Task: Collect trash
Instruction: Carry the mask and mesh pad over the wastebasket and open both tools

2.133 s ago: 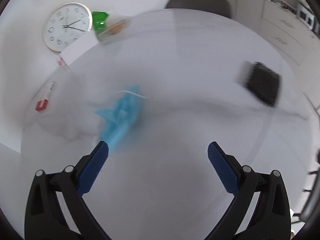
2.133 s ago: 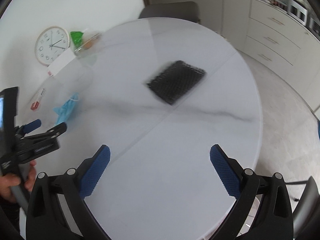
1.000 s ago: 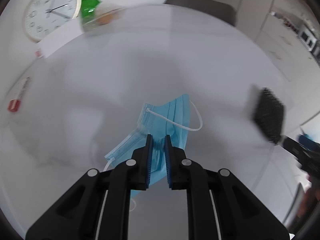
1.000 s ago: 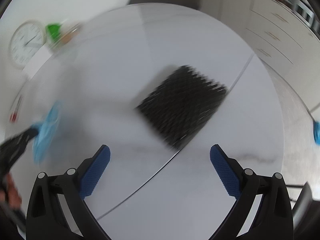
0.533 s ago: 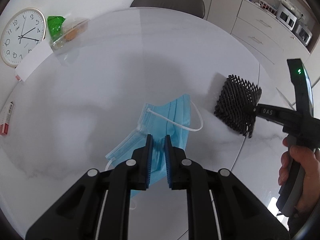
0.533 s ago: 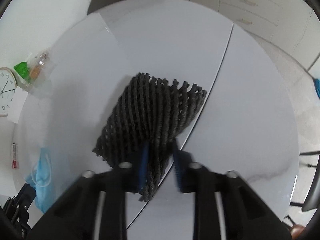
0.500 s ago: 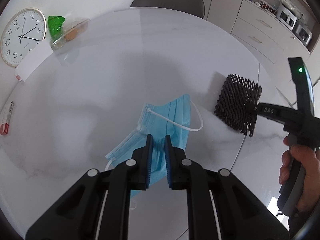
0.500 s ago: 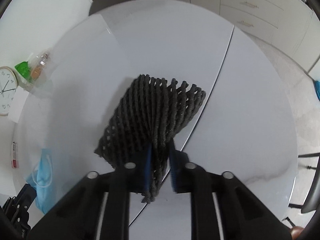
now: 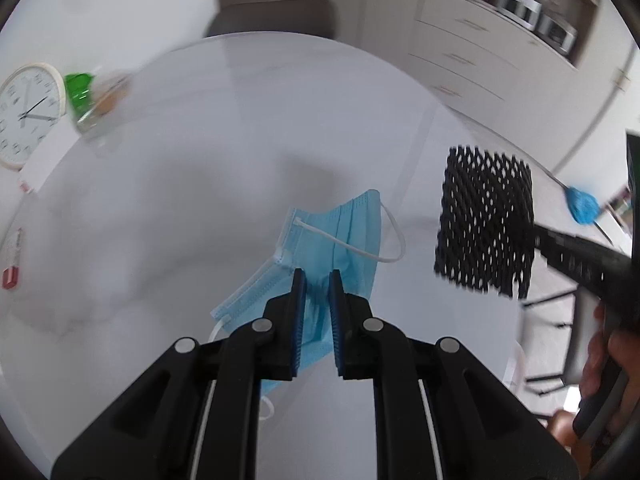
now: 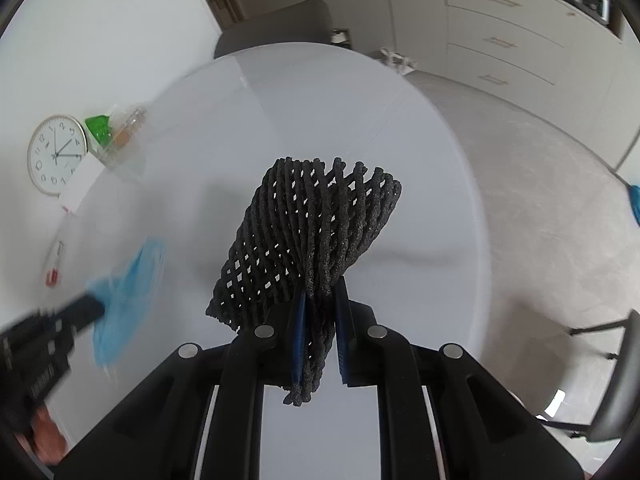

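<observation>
Right wrist view: the right gripper (image 10: 319,336), open a second before, had clamped the black foam net (image 10: 316,224) and lifted it; the left gripper (image 9: 317,320) still pinched the blue face mask (image 9: 340,248), so both pieces were collected.

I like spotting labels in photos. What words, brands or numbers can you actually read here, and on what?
"1" to "12": hour numerals on the wall clock.
Brand mark under the clock's 12: too small to read.
Red-and-white packet at the table's edge: print blurred.
Markings on the right gripper body: blurred.
</observation>
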Demonstrator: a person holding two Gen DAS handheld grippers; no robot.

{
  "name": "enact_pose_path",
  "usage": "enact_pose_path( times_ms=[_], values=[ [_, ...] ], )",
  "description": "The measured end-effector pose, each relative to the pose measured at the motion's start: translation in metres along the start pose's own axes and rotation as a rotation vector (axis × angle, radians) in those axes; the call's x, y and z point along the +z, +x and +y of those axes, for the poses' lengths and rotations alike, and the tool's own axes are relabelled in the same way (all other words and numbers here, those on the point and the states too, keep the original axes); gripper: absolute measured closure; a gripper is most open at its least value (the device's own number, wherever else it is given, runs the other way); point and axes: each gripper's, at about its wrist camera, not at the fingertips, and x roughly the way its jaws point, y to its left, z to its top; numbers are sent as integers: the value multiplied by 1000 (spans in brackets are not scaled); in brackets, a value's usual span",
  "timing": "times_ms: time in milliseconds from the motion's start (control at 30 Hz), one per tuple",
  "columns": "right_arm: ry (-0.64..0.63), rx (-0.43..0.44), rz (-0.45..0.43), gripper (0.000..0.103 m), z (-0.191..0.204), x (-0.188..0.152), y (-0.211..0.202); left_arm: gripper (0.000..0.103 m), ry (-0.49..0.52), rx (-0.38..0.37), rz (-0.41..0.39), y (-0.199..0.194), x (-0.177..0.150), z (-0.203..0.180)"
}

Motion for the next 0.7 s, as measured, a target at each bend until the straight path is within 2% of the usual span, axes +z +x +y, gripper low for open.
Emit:
enact_pose_path(
  times_ms=[167,233,367,533,700],
  values=[
    [34,-91,18,89,-57,-67,-49,91,115,-78,4,-12,-15,-67],
    [25,-152,32,89,-75,-93,-60,91,154,-111,10,-14,-21,-90],
    [81,-201,68,89,-114,-138,-71,91,231,-171,34,-17,-35,-139],
    [147,-226,121,88,-150,-178,-58,91,307,-200,57,-17,-49,-181],
    [185,-209,195,84,-175,-201,-21,91,366,-214,88,-14,-65,-212]
  ],
)
